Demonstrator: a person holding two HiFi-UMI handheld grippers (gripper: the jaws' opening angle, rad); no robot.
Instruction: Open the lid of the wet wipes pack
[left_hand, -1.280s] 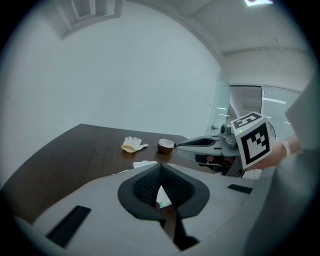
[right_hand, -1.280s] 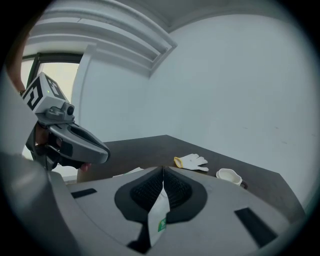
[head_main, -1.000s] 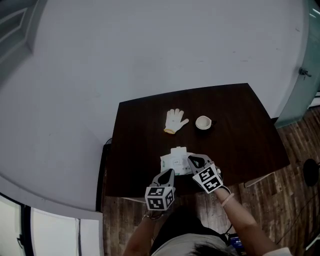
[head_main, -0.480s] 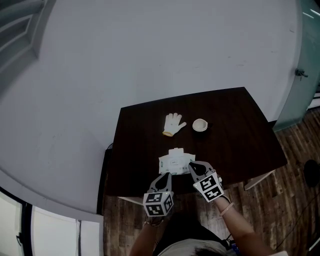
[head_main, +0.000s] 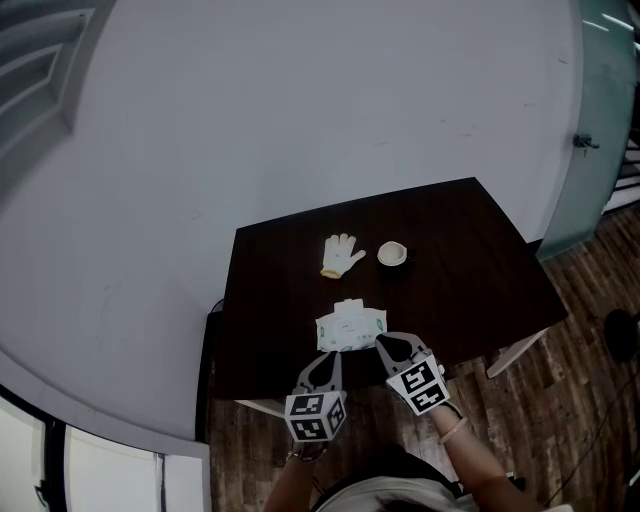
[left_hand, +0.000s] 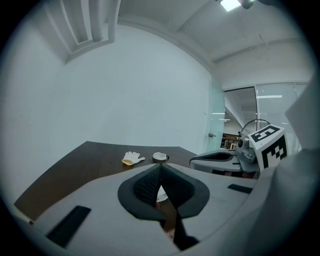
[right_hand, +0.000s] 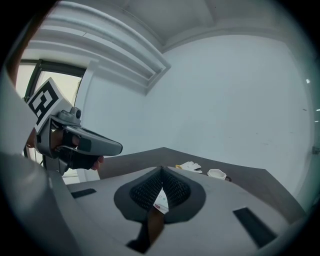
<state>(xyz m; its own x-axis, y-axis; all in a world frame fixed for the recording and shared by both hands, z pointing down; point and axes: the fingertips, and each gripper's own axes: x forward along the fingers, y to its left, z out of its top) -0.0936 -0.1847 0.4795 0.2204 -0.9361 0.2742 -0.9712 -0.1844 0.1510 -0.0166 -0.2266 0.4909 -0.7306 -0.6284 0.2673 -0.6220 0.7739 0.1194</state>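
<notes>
The wet wipes pack (head_main: 350, 329), white with green print, lies flat on the dark table (head_main: 460, 270) near its front edge. A white flap sticks out past the pack's far side. My left gripper (head_main: 334, 354) hovers just short of the pack's near left corner, its tips together and nothing held. My right gripper (head_main: 381, 342) hangs by the near right corner. Its jaws have just eased a trifle, but the tips still meet and hold nothing. In each gripper view a sliver of the pack (right_hand: 161, 199) shows beyond the closed jaws.
A white work glove (head_main: 340, 254) and a small white cup (head_main: 392, 253) lie at the middle of the table, beyond the pack. Wooden floor surrounds the table, and a grey wall runs behind it. A glass door stands at the right.
Both grippers have drawn back from the pack toward the person and risen a little. The pack stays on the table.
</notes>
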